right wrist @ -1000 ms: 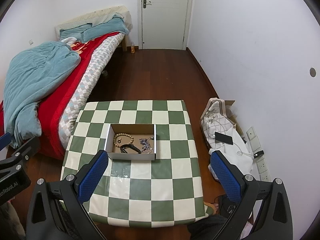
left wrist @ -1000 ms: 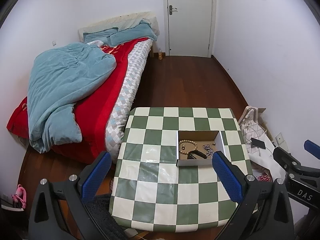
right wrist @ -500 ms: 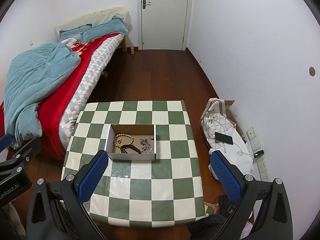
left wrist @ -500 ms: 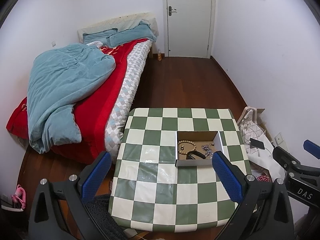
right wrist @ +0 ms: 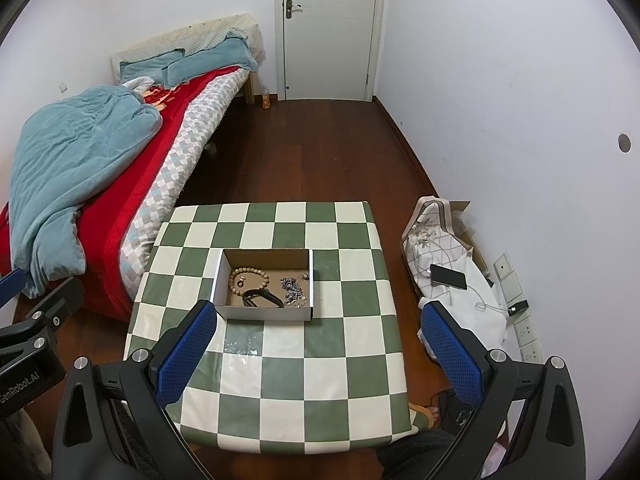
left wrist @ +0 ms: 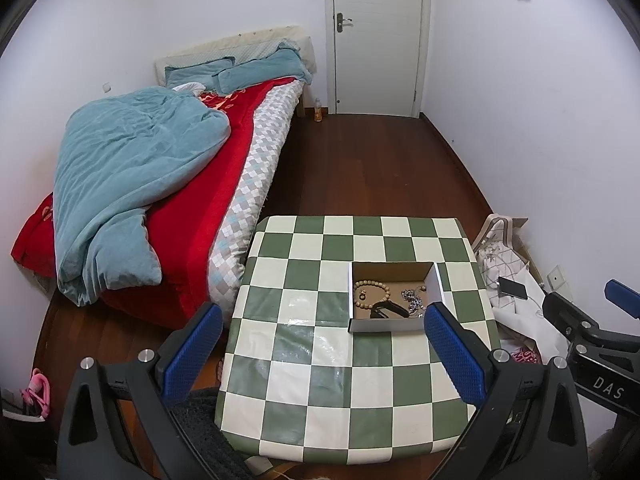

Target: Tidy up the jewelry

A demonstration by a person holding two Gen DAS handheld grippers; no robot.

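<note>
Both tools are held high above the counter (right wrist: 280,380), which is covered in a green-and-white checked cloth; nothing is gripped.

Left tool (left wrist: 322,348): blue-padded fingers spread wide, empty. Right tool (right wrist: 320,350): the same, fingers spread wide, empty. The right tool is also seen at the right edge of the left wrist view, the left tool at the left edge of the right wrist view.

A shallow open cardboard box with white outer walls (right wrist: 264,313) sits on the counter, towards its middle in the right wrist view and nearer the right side in the left wrist view. All jewelry is seen inside it:
- a round bracelet of light wooden beads (right wrist: 248,278) at the left of the box
- a black band-shaped piece (right wrist: 262,299) near the front wall, just beside the beads; exact type cannot be told
- a tangle of silvery chain jewelry (right wrist: 295,288) at the right of the box

A bed with a red cover and a crumpled teal duvet (left wrist: 132,184) stands left of the counter. A dark phone (right wrist: 448,276) lies on a white bag on the wooden floor to the right, beside the wall. A white closed door (left wrist: 378,36) is seen at the far end.
</note>
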